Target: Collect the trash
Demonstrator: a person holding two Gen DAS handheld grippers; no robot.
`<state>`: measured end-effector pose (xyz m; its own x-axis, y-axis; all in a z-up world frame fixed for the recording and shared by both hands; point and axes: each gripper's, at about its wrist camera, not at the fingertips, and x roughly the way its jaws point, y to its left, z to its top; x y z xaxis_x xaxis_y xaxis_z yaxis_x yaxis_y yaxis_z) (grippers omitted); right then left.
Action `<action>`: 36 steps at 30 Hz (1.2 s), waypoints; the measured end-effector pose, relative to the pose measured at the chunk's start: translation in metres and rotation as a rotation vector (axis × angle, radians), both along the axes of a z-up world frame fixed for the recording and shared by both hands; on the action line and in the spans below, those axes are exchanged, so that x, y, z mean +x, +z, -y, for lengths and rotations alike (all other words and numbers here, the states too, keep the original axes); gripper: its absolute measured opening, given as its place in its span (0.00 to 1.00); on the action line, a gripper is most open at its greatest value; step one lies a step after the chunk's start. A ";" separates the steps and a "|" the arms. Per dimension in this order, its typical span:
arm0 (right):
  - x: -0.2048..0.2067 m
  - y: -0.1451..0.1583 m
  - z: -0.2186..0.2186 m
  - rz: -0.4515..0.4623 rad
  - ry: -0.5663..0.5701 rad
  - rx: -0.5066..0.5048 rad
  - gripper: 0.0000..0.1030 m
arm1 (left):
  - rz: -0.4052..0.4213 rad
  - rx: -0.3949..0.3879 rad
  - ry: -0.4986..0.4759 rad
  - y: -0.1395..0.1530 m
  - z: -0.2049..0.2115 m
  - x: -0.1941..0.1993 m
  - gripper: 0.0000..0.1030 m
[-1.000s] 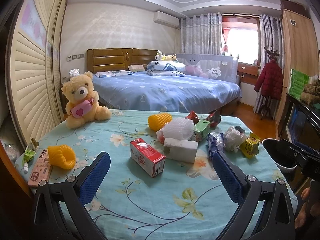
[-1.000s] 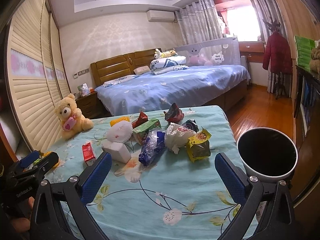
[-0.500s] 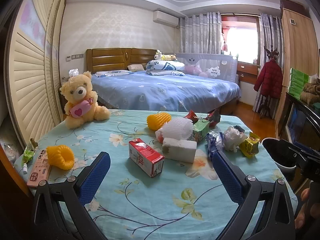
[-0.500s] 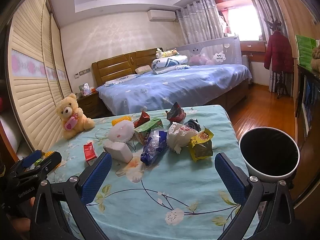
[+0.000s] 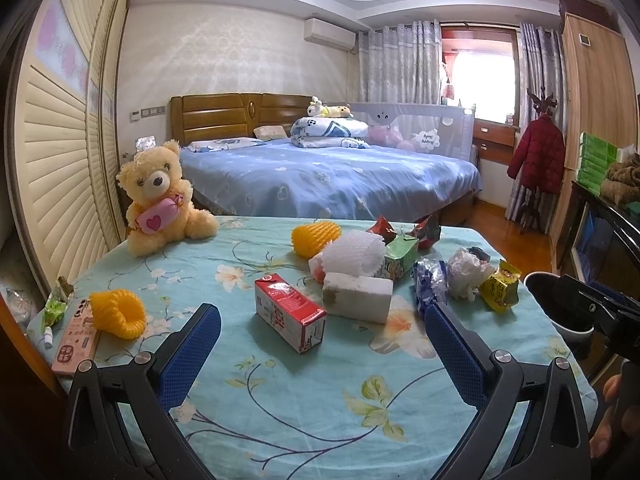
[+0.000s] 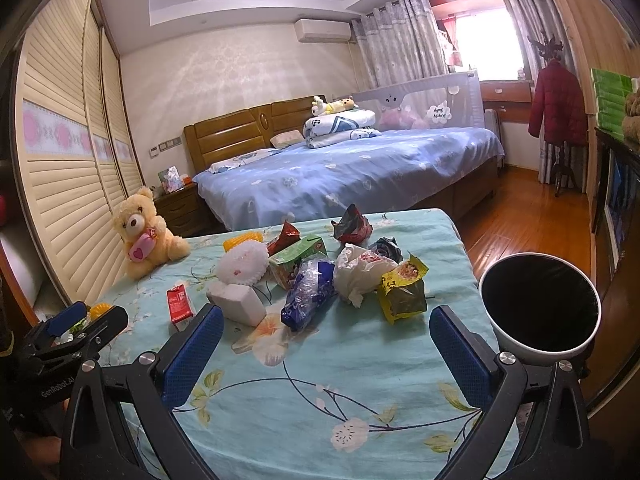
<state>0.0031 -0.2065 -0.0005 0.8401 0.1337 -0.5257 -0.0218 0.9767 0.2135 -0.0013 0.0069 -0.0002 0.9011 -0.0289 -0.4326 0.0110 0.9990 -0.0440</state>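
Note:
Trash lies on the floral tablecloth (image 5: 304,396). A red carton (image 5: 289,312) lies just ahead of my open, empty left gripper (image 5: 320,328), with a white foam block (image 5: 357,297) beside it. My open, empty right gripper (image 6: 326,332) faces a blue plastic bag (image 6: 308,293), a crumpled white bag (image 6: 358,270) and a yellow-green wrapper (image 6: 402,290). A white foam net (image 6: 242,266), a green carton (image 6: 299,256) and a red wrapper (image 6: 352,226) lie farther back. A black-lined bin (image 6: 538,304) stands off the table's right edge.
A teddy bear (image 5: 160,196) sits at the table's far left. A yellow foam net (image 5: 118,314), a pink phone (image 5: 74,342) and a green wrapper (image 5: 56,306) lie at the left edge. Another yellow net (image 5: 314,236) lies mid-back. A bed (image 5: 328,176) stands behind.
Both views shifted only slightly; the right gripper edged a little closer to the trash pile. Nothing was taken hold of or moved.

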 end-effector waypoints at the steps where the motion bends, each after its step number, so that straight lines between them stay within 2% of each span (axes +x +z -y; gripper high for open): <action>1: 0.000 -0.001 0.001 -0.003 0.000 0.002 1.00 | -0.002 0.000 0.000 0.000 0.000 0.001 0.99; 12: 0.010 -0.014 0.002 -0.049 0.002 0.027 1.00 | -0.035 -0.004 0.008 -0.008 -0.004 0.012 0.99; 16: 0.017 -0.022 -0.001 -0.080 0.021 0.040 1.00 | -0.071 -0.005 0.025 -0.015 -0.006 0.023 0.99; 20: 0.030 -0.034 -0.003 -0.130 0.045 0.080 1.00 | -0.115 -0.001 0.038 -0.023 -0.009 0.036 0.99; 30: 0.072 -0.059 -0.016 -0.242 0.107 0.109 0.99 | -0.202 -0.030 0.066 -0.037 -0.016 0.079 0.99; 36: 0.099 -0.075 -0.023 -0.311 0.128 0.123 0.89 | -0.237 -0.040 0.086 -0.044 -0.017 0.104 0.98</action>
<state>0.1020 -0.1834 -0.0759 0.6152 0.3052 -0.7269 -0.0577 0.9370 0.3445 0.1027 0.0242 -0.0442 0.7743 0.0221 -0.6324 -0.0893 0.9932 -0.0747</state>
